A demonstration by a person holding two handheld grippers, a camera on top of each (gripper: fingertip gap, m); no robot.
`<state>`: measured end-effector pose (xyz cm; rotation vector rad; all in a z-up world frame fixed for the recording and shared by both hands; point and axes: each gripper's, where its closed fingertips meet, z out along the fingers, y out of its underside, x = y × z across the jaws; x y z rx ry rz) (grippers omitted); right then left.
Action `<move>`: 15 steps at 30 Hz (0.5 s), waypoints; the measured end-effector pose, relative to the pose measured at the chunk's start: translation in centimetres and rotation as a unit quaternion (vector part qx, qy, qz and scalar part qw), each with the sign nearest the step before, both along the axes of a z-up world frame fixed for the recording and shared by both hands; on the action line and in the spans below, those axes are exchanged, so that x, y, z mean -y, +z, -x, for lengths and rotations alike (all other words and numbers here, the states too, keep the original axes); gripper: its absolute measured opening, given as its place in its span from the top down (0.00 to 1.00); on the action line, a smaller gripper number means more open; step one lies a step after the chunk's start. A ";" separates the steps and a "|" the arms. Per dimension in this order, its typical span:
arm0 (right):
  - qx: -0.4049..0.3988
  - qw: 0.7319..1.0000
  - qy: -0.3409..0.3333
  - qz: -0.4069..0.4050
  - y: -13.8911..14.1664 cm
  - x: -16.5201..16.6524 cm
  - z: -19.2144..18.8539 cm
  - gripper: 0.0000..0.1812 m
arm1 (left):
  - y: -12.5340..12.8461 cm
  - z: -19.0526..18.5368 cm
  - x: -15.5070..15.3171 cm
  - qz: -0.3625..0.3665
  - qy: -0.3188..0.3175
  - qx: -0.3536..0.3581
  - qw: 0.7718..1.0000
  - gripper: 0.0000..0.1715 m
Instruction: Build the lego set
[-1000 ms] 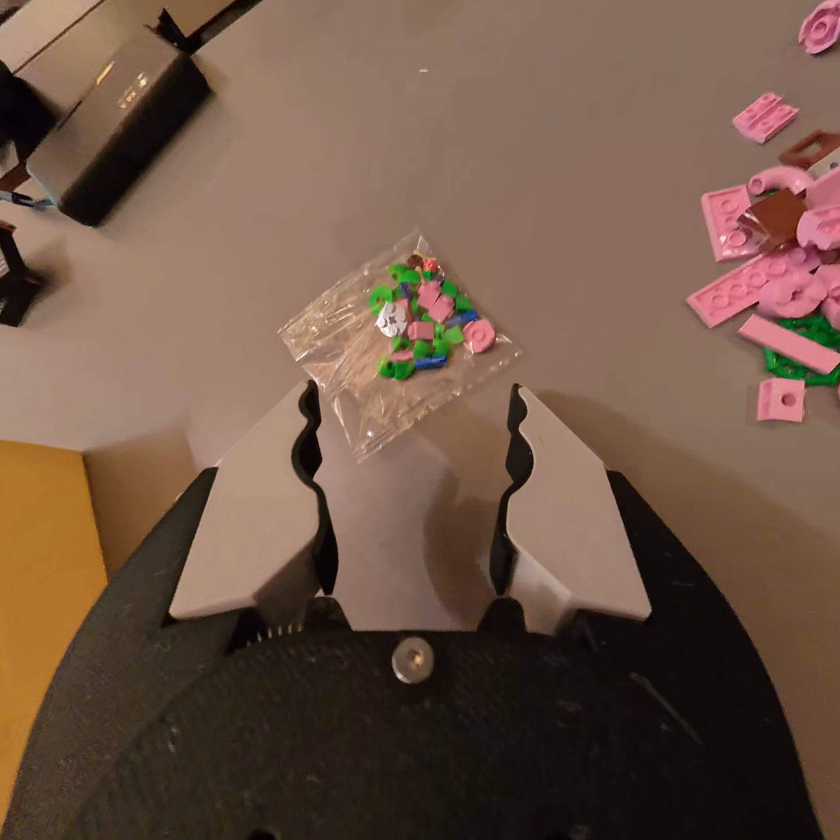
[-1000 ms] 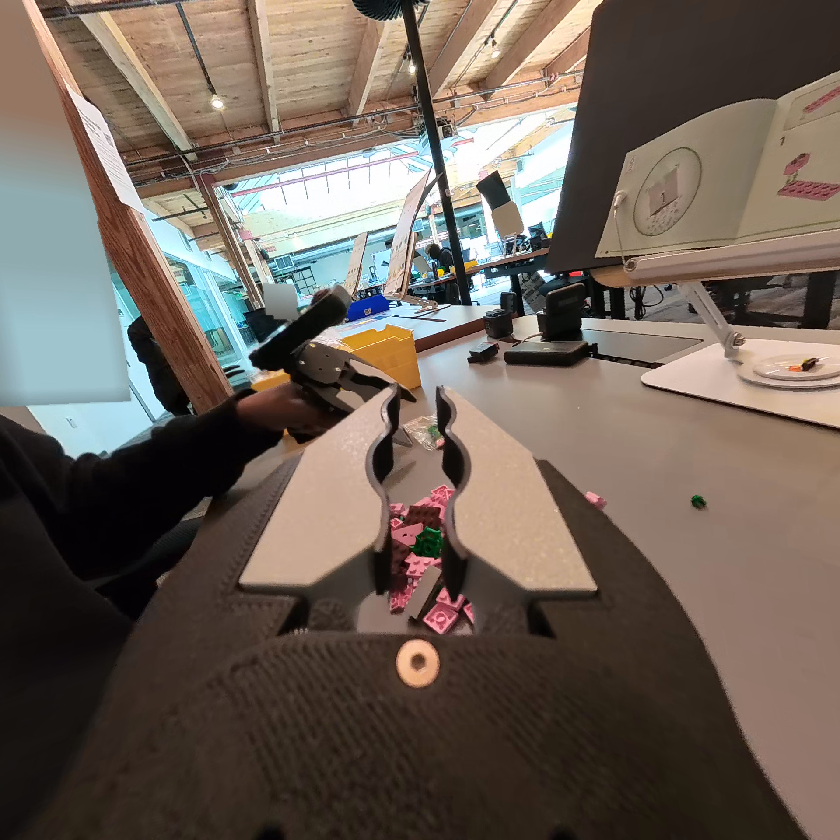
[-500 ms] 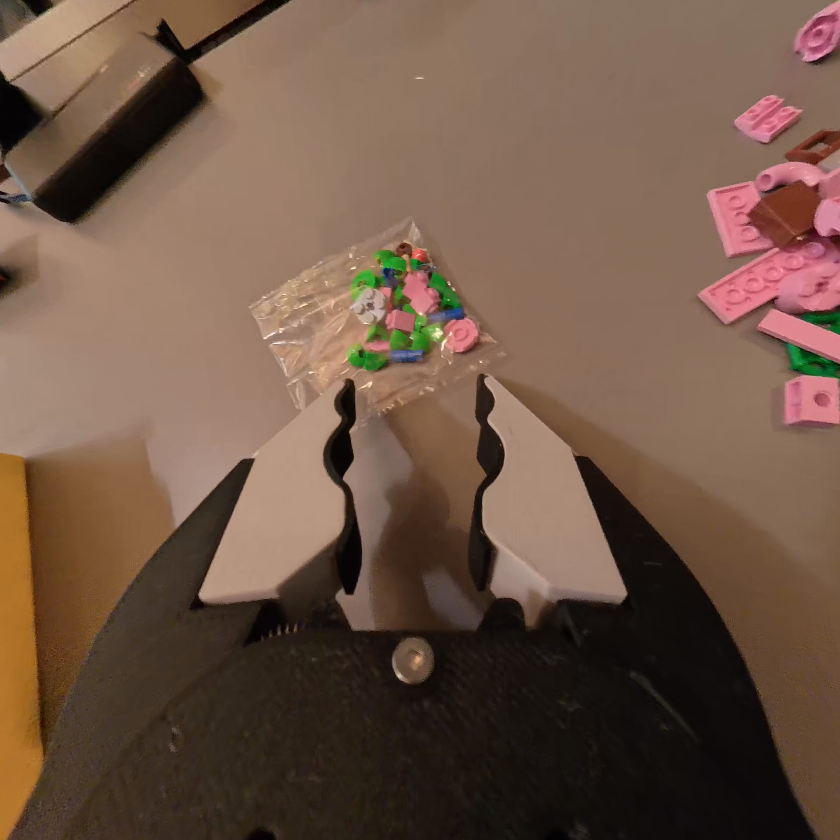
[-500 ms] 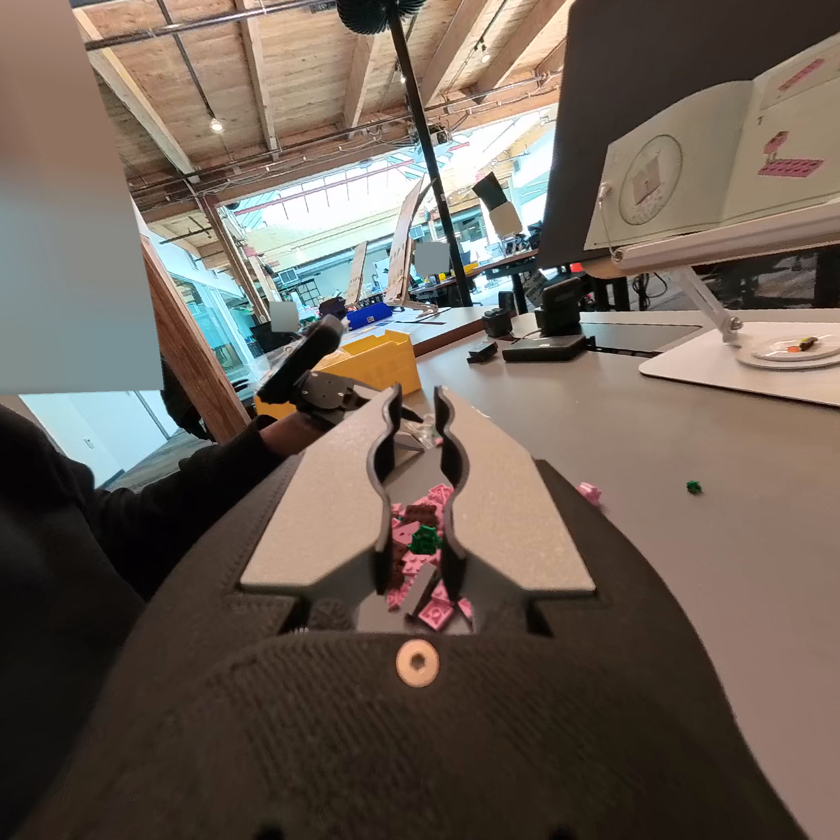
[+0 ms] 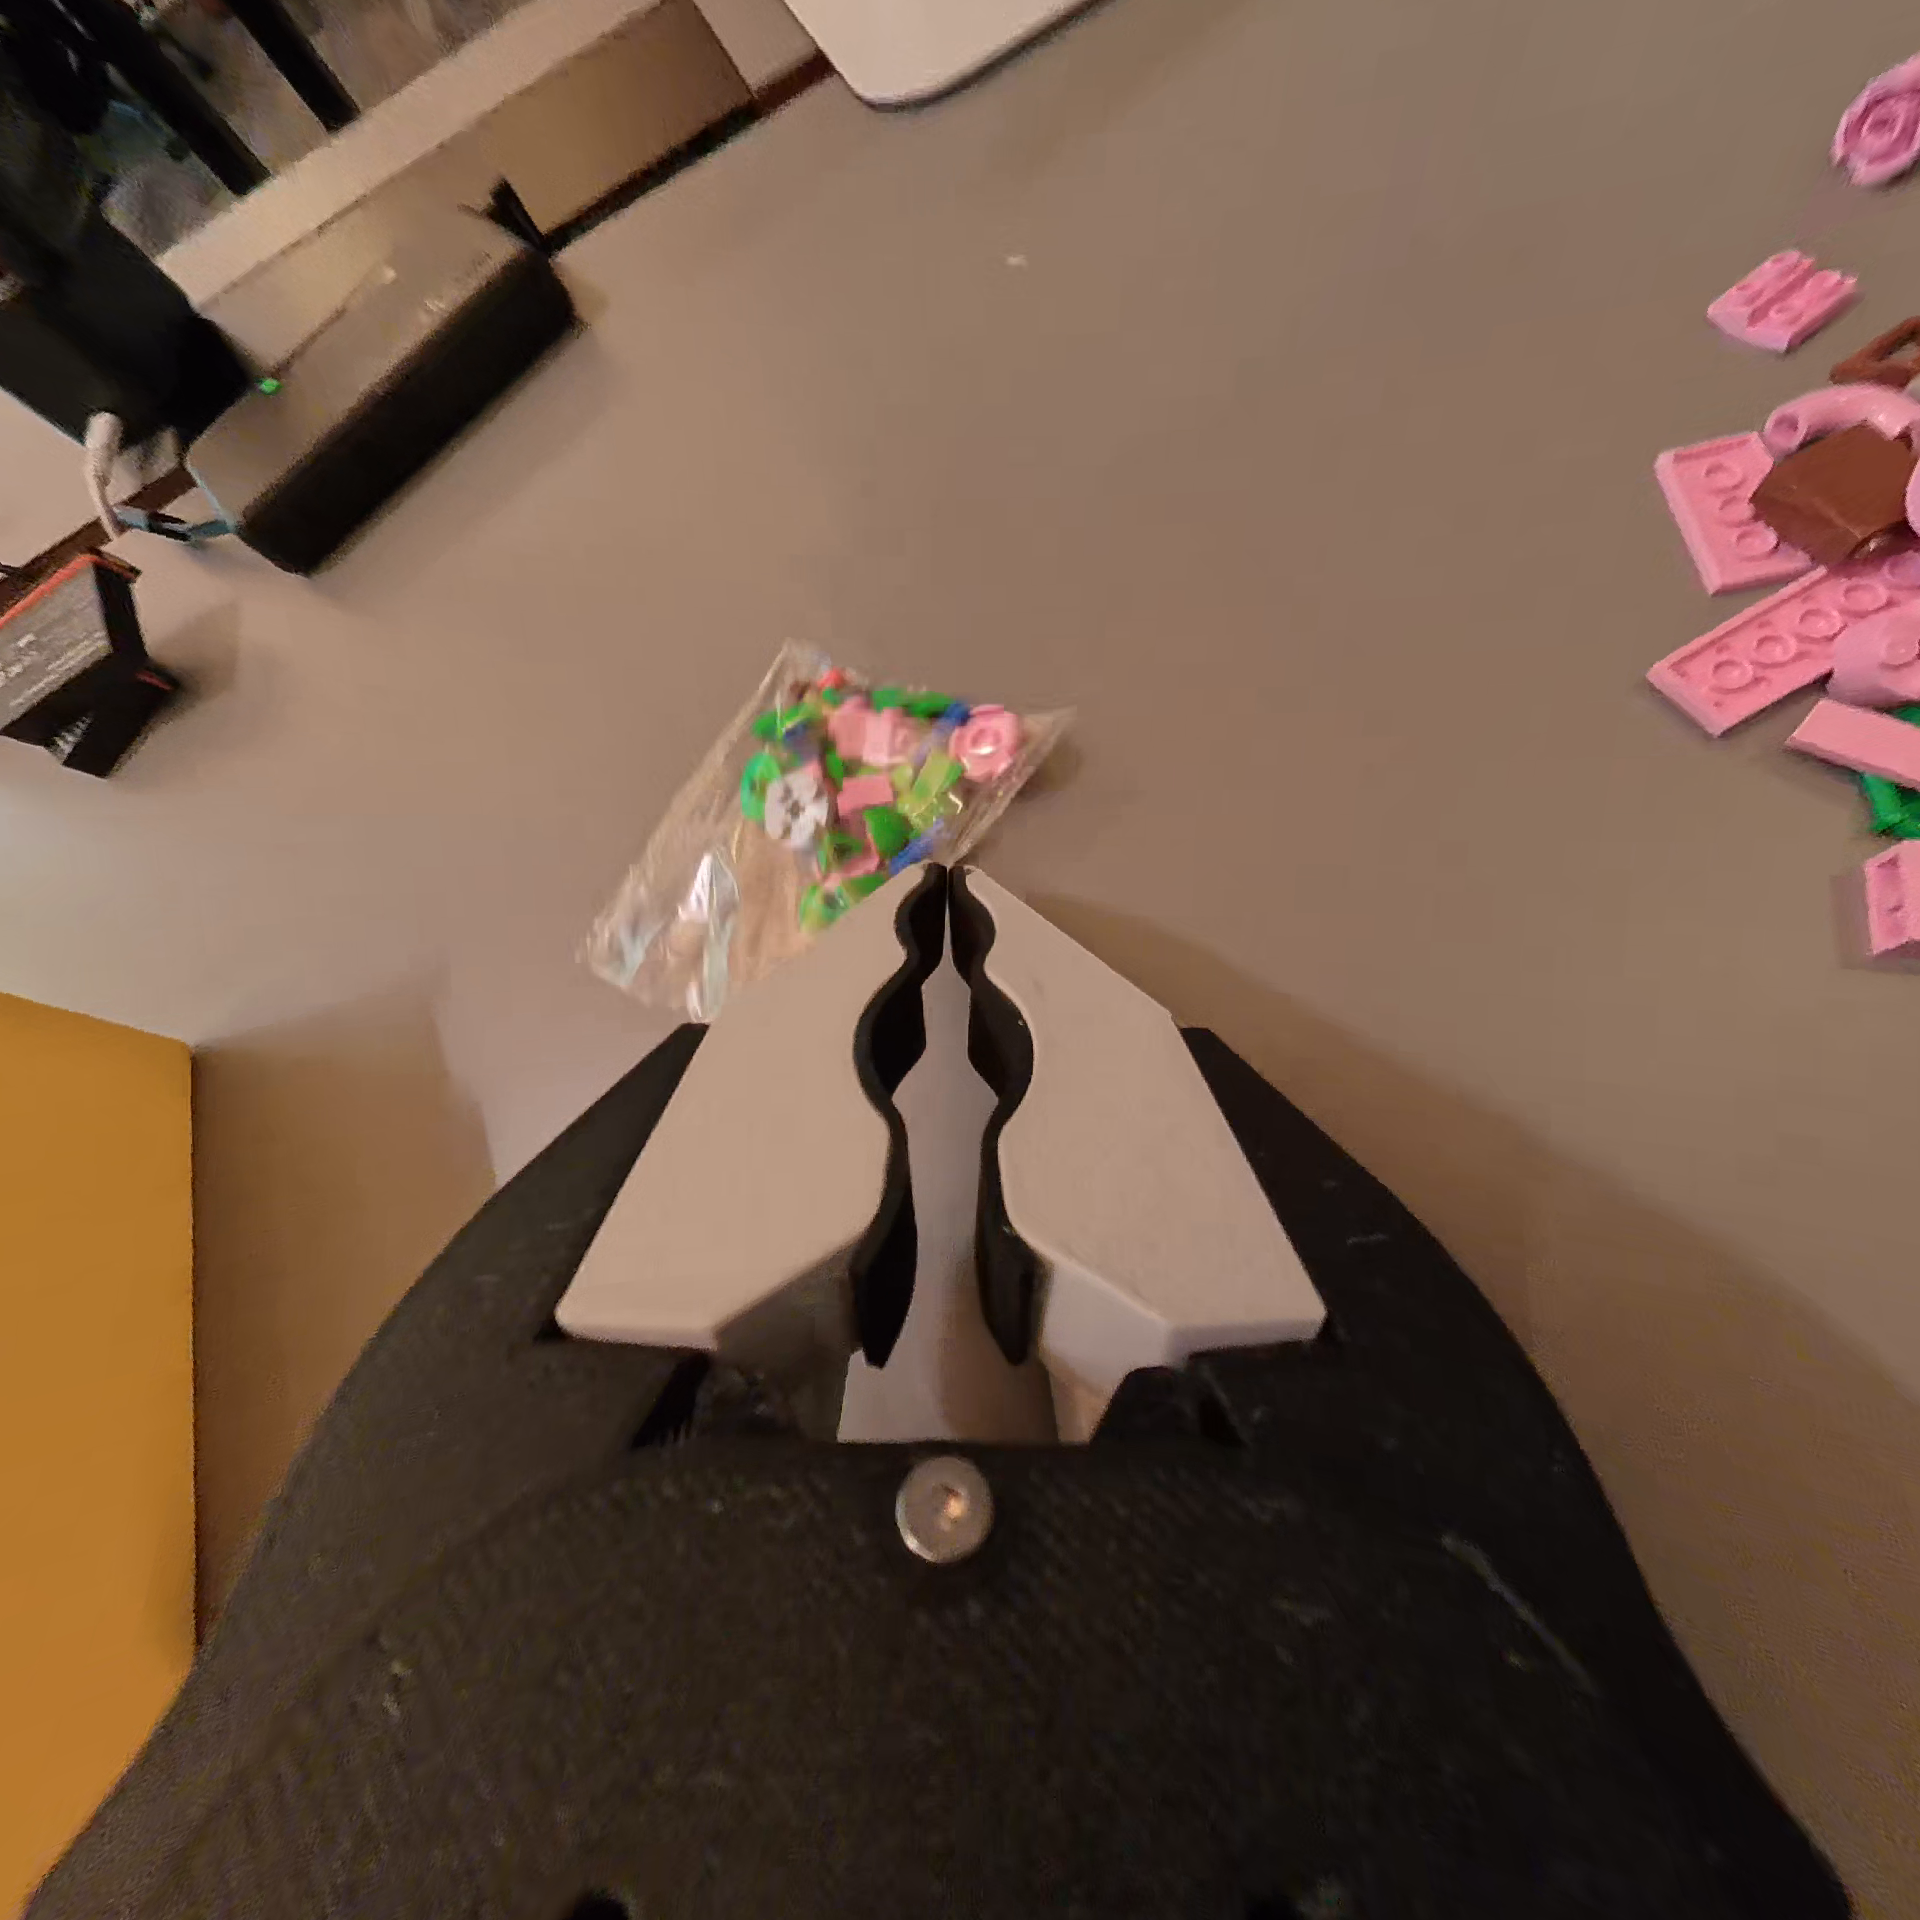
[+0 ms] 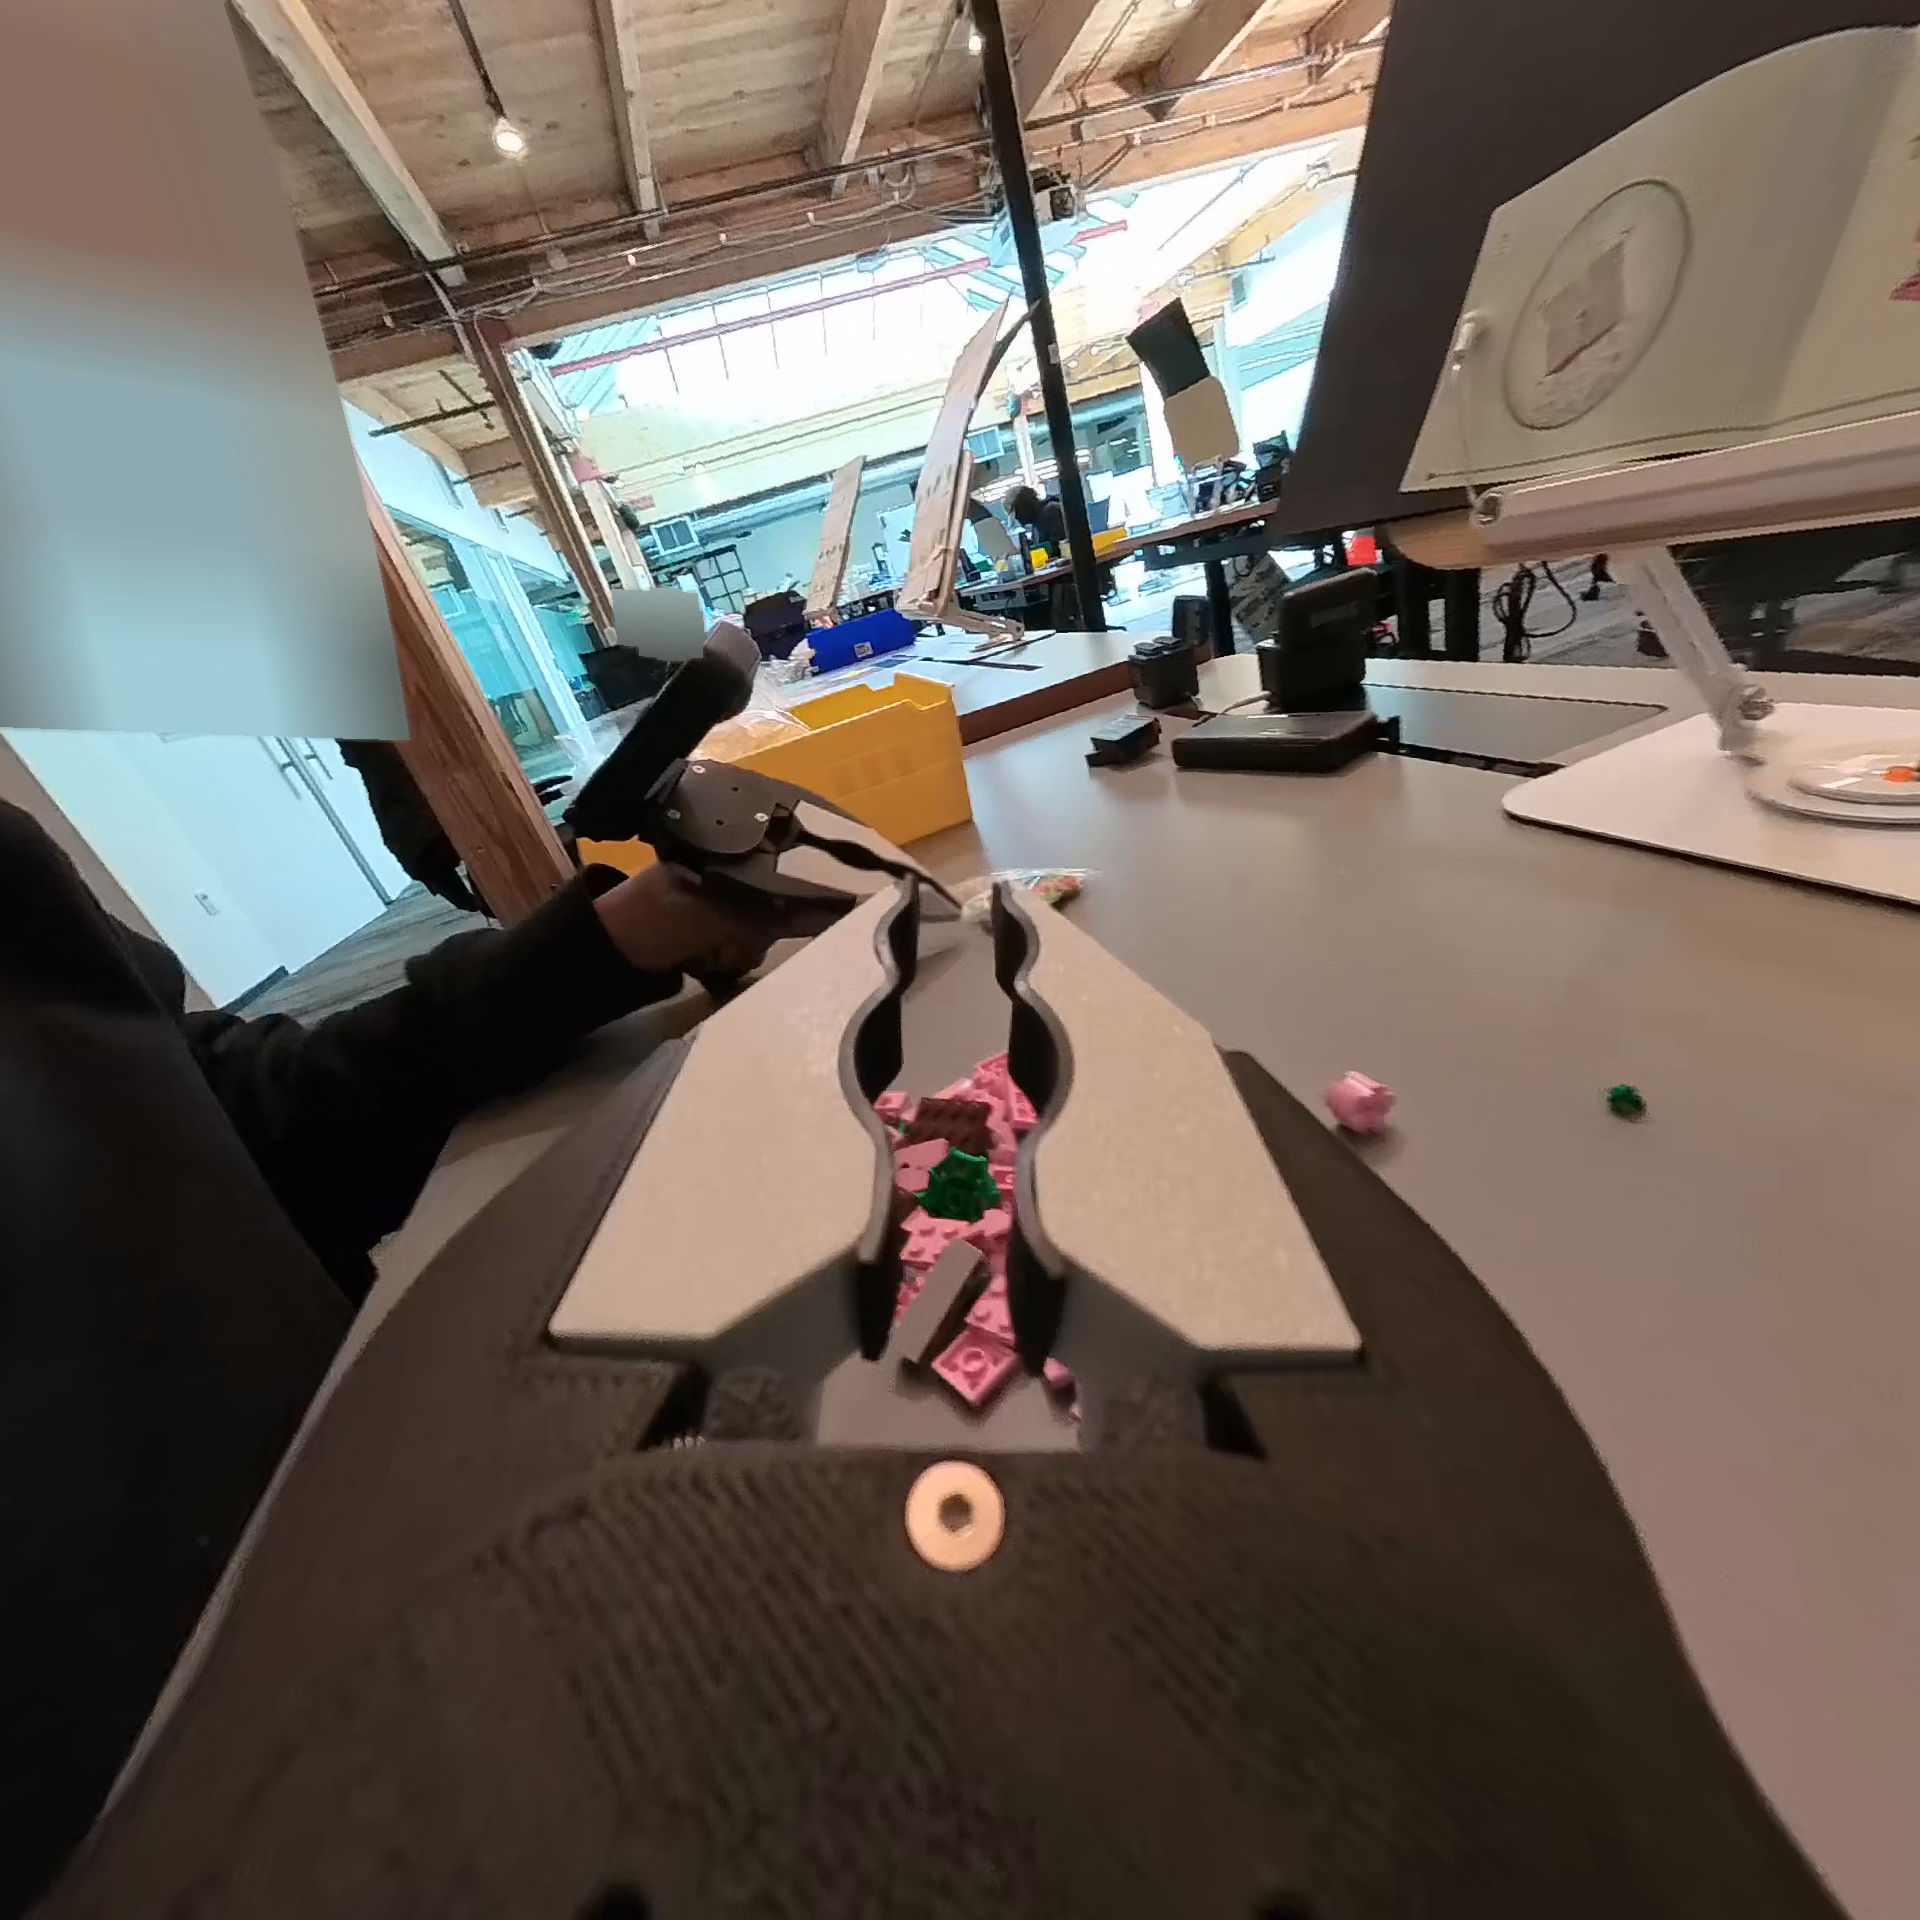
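Observation:
A clear bag of small green, pink and blue lego pieces [image 5: 831, 790] lies on the grey table [image 5: 1247, 468]. My left gripper [image 5: 948, 871] is shut on the bag's near right edge, and the bag looks tilted up there. A loose pile of pink, brown and green pieces [image 5: 1787, 623] lies at the right. In the right wrist view my right gripper [image 6: 951, 888] hovers over that pile [image 6: 956, 1174], its jaws a narrow gap apart and empty. The left gripper [image 6: 948, 904] and the bag [image 6: 1039, 888] show beyond it.
A yellow bin [image 6: 873, 758] stands at the table's left edge. Black boxes [image 5: 395, 374] sit at the back left. An open instruction booklet [image 6: 1662, 291] rests on a stand with a white base [image 6: 1714, 821]. A stray pink piece [image 6: 1359, 1101] and a green piece [image 6: 1624, 1099] lie to the right. The left gripper's tips are roughly 30 cm from the right gripper's. Between my right fingertips and the stray pink piece [image 6: 1359, 1101] there is roughly 15 cm.
My left gripper moved forward to the bag and shut on its edge; the bag has turned and lifted at that side. My right gripper stays over the pile with the same narrow gap.

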<state>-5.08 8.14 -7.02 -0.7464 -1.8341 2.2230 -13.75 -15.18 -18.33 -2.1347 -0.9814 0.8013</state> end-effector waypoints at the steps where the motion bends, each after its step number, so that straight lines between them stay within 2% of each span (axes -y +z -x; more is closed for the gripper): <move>1: 0.000 1.000 0.003 0.003 0.1 0.1 -0.1 0.93 | 0.5 0.2 0.2 -0.015 0.003 -0.011 1.000 1.00; 5: -0.003 1.000 0.007 0.018 1.0 0.1 -0.6 0.93 | 3.1 0.9 1.0 -0.080 0.019 -0.064 0.995 1.00; 7: -0.005 1.000 0.006 0.025 1.4 -0.1 -0.8 0.93 | 3.5 1.3 1.9 -0.090 0.037 -0.074 0.993 1.00; 9: -0.006 1.000 0.001 0.030 1.9 -0.3 -0.9 0.93 | 2.9 1.7 2.9 -0.064 0.056 -0.071 0.994 1.00; 13: -0.011 0.999 -0.022 0.040 2.7 -1.3 -0.7 0.94 | 1.4 2.5 5.0 0.044 0.099 -0.073 0.991 1.00; 15: -0.009 0.998 -0.037 0.044 3.0 -1.9 -0.4 0.94 | 1.3 2.9 6.3 0.064 0.134 -0.075 0.986 1.00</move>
